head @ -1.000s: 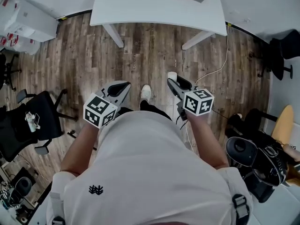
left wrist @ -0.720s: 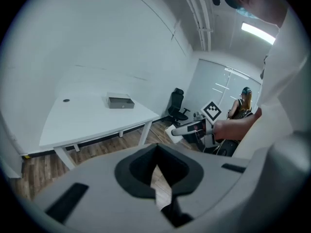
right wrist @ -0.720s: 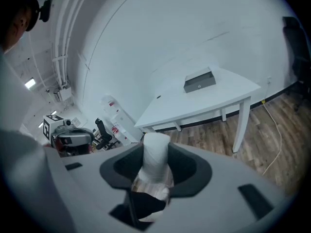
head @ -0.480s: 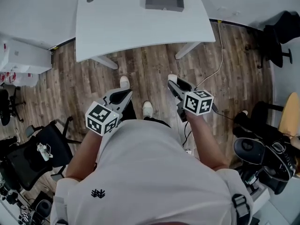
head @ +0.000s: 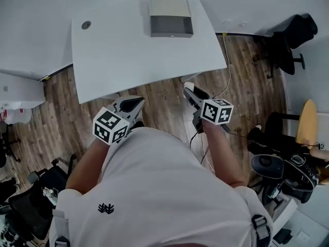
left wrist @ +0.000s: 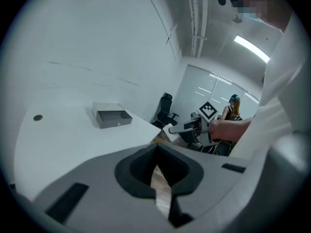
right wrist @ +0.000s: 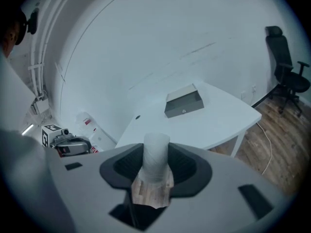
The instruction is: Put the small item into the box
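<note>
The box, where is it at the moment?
In the head view the box sits near the far edge of the white table, top centre, with a small dark round mark to its left.

White bench (head: 128,55), angular top, round dark grommet hole (head: 86,24) near far left corner. Wood-plank floor (head: 61,112) beneath. White cable (head: 224,81) trails from wall past bench's right edge onto floor. Black office chair (head: 290,35) by wall, far right. Second black chair (head: 31,210) lower left. White cabinet (head: 15,89) at left edge. Dark equipment (head: 277,163) piled lower right.
</note>
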The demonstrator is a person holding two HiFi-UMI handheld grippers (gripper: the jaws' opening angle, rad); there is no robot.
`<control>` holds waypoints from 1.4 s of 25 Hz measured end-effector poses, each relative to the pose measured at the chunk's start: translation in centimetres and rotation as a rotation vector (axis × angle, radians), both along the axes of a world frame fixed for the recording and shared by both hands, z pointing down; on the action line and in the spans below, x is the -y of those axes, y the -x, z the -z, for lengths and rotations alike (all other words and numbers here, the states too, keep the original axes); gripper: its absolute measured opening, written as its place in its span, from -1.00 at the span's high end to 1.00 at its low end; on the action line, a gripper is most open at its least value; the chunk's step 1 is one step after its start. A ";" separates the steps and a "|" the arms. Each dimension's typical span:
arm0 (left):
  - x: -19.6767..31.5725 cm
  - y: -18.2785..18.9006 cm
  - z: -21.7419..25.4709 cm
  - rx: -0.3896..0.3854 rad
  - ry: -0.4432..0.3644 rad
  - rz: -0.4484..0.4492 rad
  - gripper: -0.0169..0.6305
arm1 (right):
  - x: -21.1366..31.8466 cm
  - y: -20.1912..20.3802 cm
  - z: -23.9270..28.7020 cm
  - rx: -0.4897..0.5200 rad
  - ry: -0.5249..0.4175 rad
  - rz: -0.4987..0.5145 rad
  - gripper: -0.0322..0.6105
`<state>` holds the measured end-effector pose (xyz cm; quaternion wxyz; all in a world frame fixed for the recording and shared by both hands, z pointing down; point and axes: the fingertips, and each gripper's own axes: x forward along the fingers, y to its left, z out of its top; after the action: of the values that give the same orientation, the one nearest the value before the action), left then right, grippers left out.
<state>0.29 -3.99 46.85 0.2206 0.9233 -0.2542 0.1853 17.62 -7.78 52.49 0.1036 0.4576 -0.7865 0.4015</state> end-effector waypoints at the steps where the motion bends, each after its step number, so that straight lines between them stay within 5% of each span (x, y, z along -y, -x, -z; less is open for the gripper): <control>1: 1.0 0.4 0.3 -0.004 -0.009 -0.010 0.92 | 1.3 0.2 0.2 0.003 -0.001 -0.016 0.39; 12: 7.6 4.2 0.6 -0.024 -0.019 -0.039 0.92 | 12.1 1.9 0.9 0.006 -0.008 -0.083 0.39; 24: 12.1 4.2 2.6 -0.034 -0.076 0.155 0.92 | 25.3 0.3 -0.1 -0.018 -0.001 -0.004 0.39; 35: 14.8 2.1 2.1 0.009 -0.024 0.313 0.92 | 35.5 -0.9 -7.7 -0.097 0.155 0.062 0.39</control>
<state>-1.78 -18.78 44.74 0.2344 0.8741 -0.3982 0.1498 18.47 -43.33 60.21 0.1890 0.4423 -0.7611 0.4351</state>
